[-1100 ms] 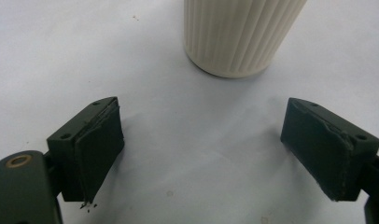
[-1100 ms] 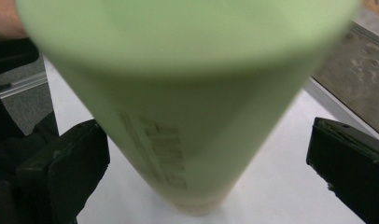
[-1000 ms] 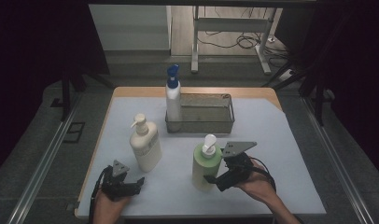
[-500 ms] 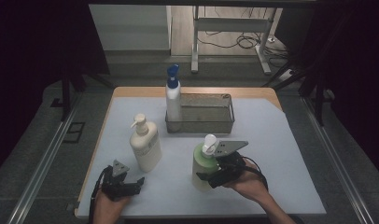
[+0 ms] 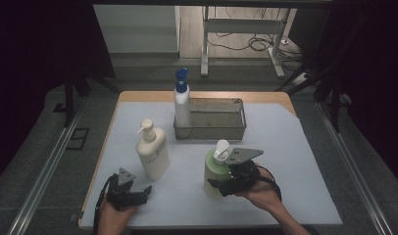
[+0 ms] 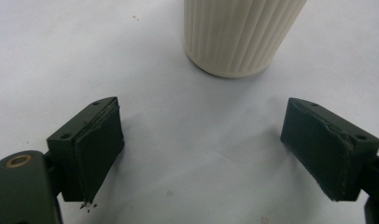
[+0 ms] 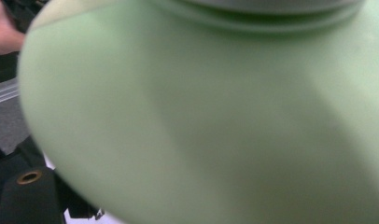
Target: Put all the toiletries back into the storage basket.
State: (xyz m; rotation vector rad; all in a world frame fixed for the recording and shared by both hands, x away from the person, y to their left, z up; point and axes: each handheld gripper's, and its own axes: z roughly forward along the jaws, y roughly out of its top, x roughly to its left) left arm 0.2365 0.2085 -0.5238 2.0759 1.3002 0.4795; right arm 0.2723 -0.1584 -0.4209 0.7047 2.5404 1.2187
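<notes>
In the high view, the round pale-green plastic pump bottle with a white pump head [image 5: 215, 169] stood upright on the white table covering [image 5: 295, 147], near the front edge and right of centre; the right gripper [image 5: 221, 185] was set around its lower body, its jaws having just closed inward onto the bottle's sides; the left gripper [image 5: 143, 192] rested low at the front left, just beside the cream ribbed pump bottle [image 5: 152, 152]; a white bottle with a blue pump [image 5: 181, 105] stood in the grey wire-mesh basket [image 5: 221, 122] farther back. In the left gripper view, the black jaws stood spread wide with nothing between them, the cream ribbed pump bottle's base [image 6: 239, 37] ahead and apart. In the right gripper view, the green bottle's body [image 7: 215, 121] pressed close against the lens, blurred.
</notes>
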